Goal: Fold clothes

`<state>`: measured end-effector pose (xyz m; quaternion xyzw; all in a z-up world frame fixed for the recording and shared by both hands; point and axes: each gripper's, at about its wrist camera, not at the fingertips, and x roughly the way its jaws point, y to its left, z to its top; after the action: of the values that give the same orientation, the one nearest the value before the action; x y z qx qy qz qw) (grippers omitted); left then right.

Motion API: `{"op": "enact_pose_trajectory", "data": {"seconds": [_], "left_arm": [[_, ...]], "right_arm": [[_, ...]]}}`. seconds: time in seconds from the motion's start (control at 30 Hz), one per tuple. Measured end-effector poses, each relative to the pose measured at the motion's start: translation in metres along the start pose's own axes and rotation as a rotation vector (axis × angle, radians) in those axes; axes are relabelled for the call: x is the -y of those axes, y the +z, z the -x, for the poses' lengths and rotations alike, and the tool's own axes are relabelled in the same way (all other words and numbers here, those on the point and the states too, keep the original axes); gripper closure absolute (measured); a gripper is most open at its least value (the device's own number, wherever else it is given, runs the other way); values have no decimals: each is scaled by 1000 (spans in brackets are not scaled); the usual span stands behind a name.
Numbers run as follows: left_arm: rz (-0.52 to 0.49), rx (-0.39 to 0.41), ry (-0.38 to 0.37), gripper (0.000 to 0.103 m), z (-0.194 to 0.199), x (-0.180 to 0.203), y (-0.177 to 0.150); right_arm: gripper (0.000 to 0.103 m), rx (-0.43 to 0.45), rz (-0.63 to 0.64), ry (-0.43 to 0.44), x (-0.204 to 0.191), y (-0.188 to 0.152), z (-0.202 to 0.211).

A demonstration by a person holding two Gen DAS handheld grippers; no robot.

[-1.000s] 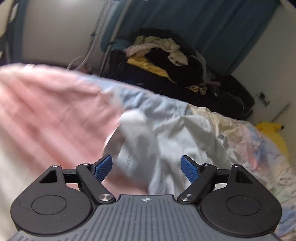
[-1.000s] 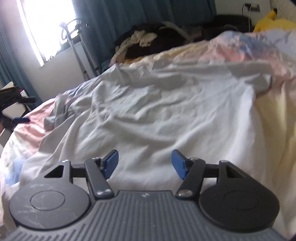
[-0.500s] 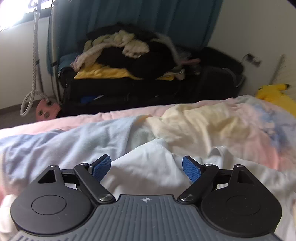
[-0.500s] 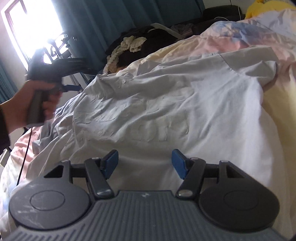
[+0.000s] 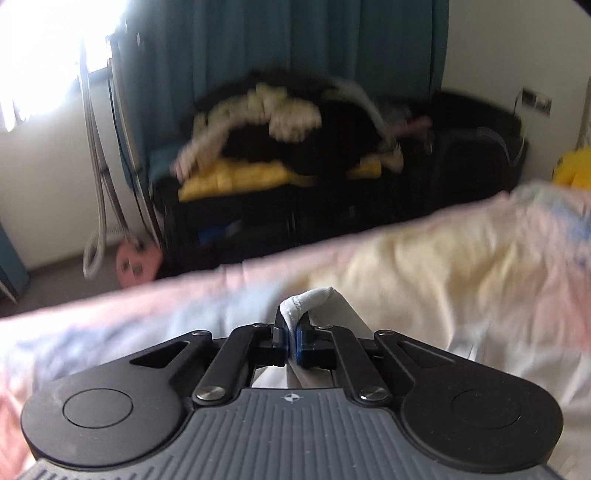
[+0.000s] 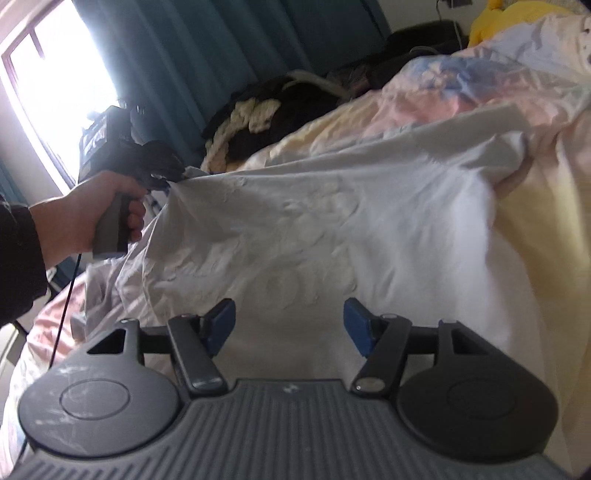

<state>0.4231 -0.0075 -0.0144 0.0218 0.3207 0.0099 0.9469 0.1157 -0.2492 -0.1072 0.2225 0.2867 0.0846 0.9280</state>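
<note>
A white T-shirt with a faint raised print lies spread across the bed. My left gripper is shut on a hemmed edge of the white T-shirt, the cloth bunched between its blue pads. In the right wrist view the left gripper, held by a hand, lifts the shirt's left corner off the bed. My right gripper stands open just above the shirt's near part, nothing between its fingers.
A pastel pink, yellow and blue duvet covers the bed. Behind it stands a dark pile of clothes on black luggage before teal curtains. A yellow plush toy sits far right. A bright window is at left.
My left gripper swung across the bed to the shirt's edge and closed on it, lifting that corner. The right gripper rolled a little and stayed open.
</note>
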Motion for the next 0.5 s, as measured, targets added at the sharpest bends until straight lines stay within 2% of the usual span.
{"op": "enact_pose_trajectory", "data": {"seconds": [0.23, 0.33, 0.4, 0.47, 0.5], "left_arm": [[13, 96, 41, 98, -3, 24, 65], [22, 106, 34, 97, -19, 31, 69], [23, 93, 15, 96, -32, 33, 57], [35, 42, -11, 86, -43, 30, 44], [45, 7, -30, 64, -47, 27, 38]], "right_arm": [[36, 59, 30, -17, -3, 2, 5], [36, 41, 21, -27, 2, 1, -2], [36, 22, 26, -33, 4, -2, -9], [36, 4, 31, -39, 7, -4, -16], [36, -1, 35, -41, 7, -5, -18]]}}
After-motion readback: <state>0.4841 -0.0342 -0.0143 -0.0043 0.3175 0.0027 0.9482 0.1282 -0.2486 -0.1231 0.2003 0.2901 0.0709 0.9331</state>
